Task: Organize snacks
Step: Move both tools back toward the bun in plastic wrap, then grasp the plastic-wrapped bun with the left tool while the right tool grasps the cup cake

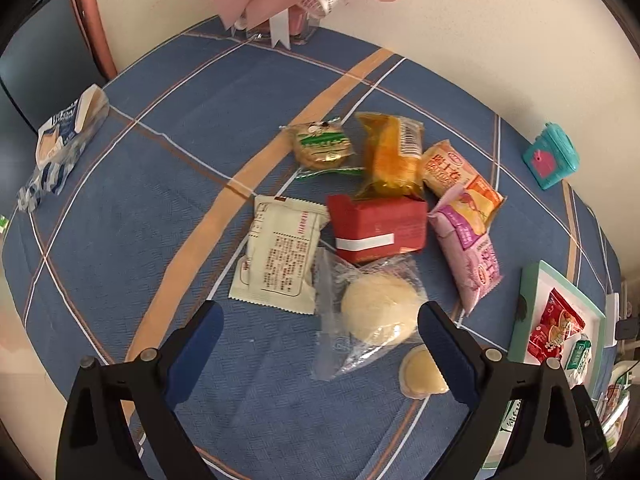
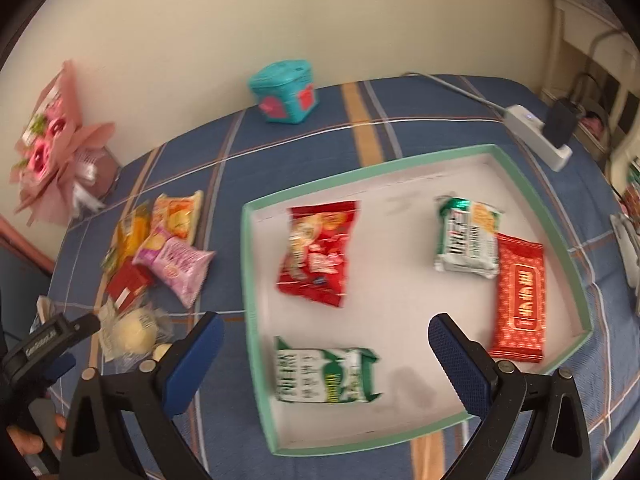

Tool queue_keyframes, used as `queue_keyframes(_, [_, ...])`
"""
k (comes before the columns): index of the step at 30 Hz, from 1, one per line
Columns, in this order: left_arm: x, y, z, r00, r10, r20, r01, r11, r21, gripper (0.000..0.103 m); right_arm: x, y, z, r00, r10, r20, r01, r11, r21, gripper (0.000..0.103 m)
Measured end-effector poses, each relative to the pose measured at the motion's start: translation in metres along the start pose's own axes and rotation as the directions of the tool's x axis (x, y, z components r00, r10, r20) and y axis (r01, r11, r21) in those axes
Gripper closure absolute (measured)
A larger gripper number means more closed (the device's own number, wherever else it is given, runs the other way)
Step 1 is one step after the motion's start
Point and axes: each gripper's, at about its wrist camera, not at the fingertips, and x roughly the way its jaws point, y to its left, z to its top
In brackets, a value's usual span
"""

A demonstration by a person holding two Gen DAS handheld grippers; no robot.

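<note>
left claw (image 1: 320,344) wide, empty | clear-wrapped bun (image 1: 376,312) lies between its tips on the table (image 1: 160,160) | right claw (image 2: 326,354) wide above tray (image 2: 256,280) | risk: slick loose wrap may slip, or pinch squashes bun

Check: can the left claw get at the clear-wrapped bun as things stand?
Probably yes. The left claw is open and empty, and the bun lies just ahead between its fingers with nothing on top. The red box touches its wrapper at the far edge, and a small pastry sits beside the right finger.
</note>
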Motion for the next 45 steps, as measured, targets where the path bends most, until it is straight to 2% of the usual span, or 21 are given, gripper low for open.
queue_keyframes(7, [0.013, 0.017, 0.005, 0.997, -0.044, -0.059, 0.041, 0.998, -0.052, 0.005, 0.016, 0.059, -0.009, 0.998, 0.044, -0.037, -0.049, 0.990, -0.129, 0.000])
queue_keyframes(15, [0.022, 0.008, 0.009, 0.994, -0.080, -0.077, 0.081, 0.997, -0.001, 0.005, 0.043, 0.104, -0.028, 0.993, 0.045, -0.107, -0.070, 0.967, -0.244, 0.001])
queue_keyframes(26, [0.041, -0.007, 0.011, 0.983, -0.109, -0.147, 0.116, 0.992, 0.043, 0.005, 0.083, 0.120, -0.050, 0.981, -0.030, -0.193, -0.036, 0.943, -0.330, 0.009])
queue_keyframes(32, [0.047, -0.015, 0.014, 0.981, -0.107, -0.159, 0.119, 0.991, 0.064, 0.006, 0.095, 0.129, -0.061, 0.977, -0.063, -0.205, -0.018, 0.929, -0.369, 0.009])
queue_keyframes(37, [0.050, -0.018, 0.014, 0.981, -0.111, -0.160, 0.123, 0.990, 0.065, 0.006, 0.098, 0.137, -0.068, 0.981, -0.069, -0.182, -0.005, 0.925, -0.380, 0.010])
queue_keyframes(45, [0.057, -0.024, 0.016, 0.975, -0.145, -0.168, 0.157, 0.985, 0.065, 0.006, 0.094, 0.130, -0.064, 0.984, -0.058, -0.168, -0.003, 0.940, -0.341, 0.031])
